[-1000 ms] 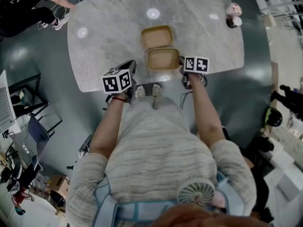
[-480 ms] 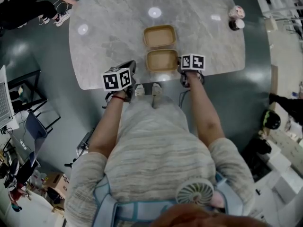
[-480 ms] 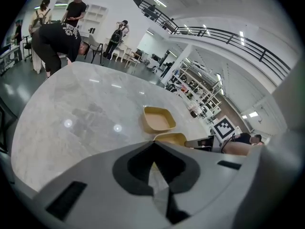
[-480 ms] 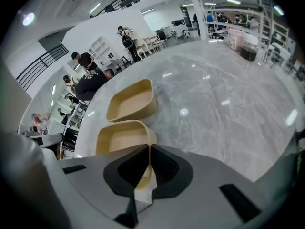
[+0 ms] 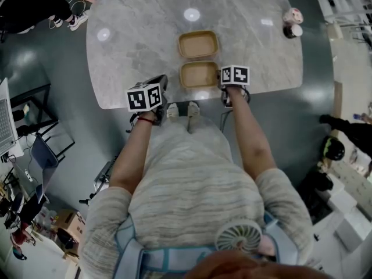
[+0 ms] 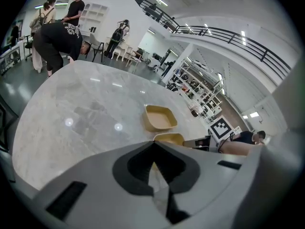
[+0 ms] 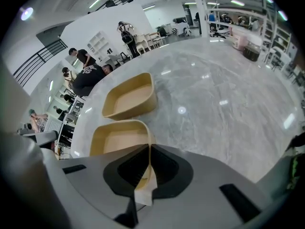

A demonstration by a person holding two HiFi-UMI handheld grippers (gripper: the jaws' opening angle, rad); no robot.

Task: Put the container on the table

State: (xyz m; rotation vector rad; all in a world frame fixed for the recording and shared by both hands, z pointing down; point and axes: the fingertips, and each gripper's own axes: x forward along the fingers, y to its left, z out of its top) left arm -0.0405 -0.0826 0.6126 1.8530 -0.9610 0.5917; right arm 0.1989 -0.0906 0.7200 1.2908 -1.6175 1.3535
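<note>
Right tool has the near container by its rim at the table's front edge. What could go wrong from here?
The right tool pinches only one thin rim of the near container, so it may tilt or slip. It sits by the table edge; released there, it might drop off. Pushed forward, it could bump the far container.

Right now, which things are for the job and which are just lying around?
For the job: near container, pinched by the right claw; table.
Lying about: far container, pink tub, dark tub.
</note>
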